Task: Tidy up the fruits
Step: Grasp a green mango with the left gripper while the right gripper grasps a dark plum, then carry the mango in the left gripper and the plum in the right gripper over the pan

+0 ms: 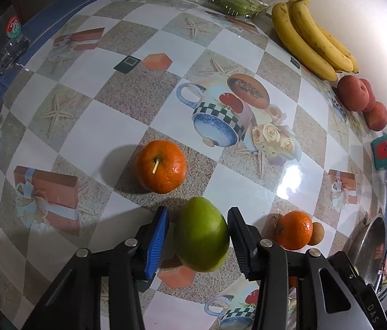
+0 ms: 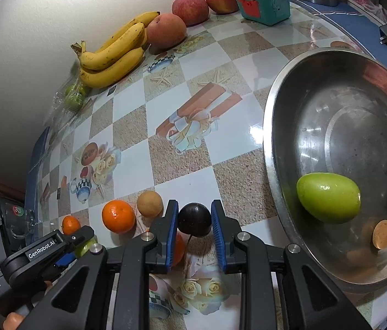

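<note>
**Onlooker:** Between the right gripper [image 2: 195,221] pads sits a dark plum [image 2: 195,220], clamped tight. Left gripper [image 1: 197,236] brackets a green fruit [image 1: 201,233]: right pad touching, blue left pad just clear.

**Second:** Procedure?

**Onlooker:** Carry the plum level over the steel bowl [image 2: 273,126] rim, release low beside the green fruit already inside.

**Second:** Clearance?

**Onlooker:** Open tabletop [image 2: 166,77] lies ahead. Mind the mandarin [image 2: 118,216] and the brown fruit [image 2: 149,203] close by.

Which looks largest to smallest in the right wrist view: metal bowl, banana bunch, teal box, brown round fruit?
1. metal bowl, though nearest
2. banana bunch
3. teal box, farther away, so unsure
4. brown round fruit
</note>
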Action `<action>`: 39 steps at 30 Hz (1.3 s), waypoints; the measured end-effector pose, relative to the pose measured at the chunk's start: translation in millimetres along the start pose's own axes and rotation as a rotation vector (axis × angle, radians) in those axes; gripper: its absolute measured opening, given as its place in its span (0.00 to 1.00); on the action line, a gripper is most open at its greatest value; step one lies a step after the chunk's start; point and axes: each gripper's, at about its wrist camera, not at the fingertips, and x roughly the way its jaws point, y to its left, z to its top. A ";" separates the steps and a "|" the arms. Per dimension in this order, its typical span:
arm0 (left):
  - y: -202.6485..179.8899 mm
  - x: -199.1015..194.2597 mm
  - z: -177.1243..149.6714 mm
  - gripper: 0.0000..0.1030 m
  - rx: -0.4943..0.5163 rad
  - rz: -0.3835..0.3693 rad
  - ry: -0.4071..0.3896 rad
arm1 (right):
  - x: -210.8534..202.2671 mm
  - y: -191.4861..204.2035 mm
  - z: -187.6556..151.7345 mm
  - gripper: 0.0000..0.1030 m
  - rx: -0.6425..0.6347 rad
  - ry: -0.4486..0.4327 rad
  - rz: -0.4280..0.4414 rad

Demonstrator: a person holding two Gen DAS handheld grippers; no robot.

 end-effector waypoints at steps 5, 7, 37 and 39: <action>-2.6 0.0 -0.6 0.41 0.014 -0.001 -0.003 | 1.2 -0.8 -0.7 0.24 0.002 0.010 -0.002; -3.8 0.7 -0.1 0.40 0.016 0.000 -0.003 | 0.7 -0.9 -0.6 0.24 0.003 0.009 -0.001; -22.1 -41.4 -2.9 0.40 0.010 -0.131 -0.068 | -24.0 -13.0 6.9 0.24 0.028 -0.018 0.050; -26.9 -43.5 -4.6 0.40 0.014 -0.140 -0.071 | -26.6 -15.8 8.3 0.24 0.031 -0.025 0.050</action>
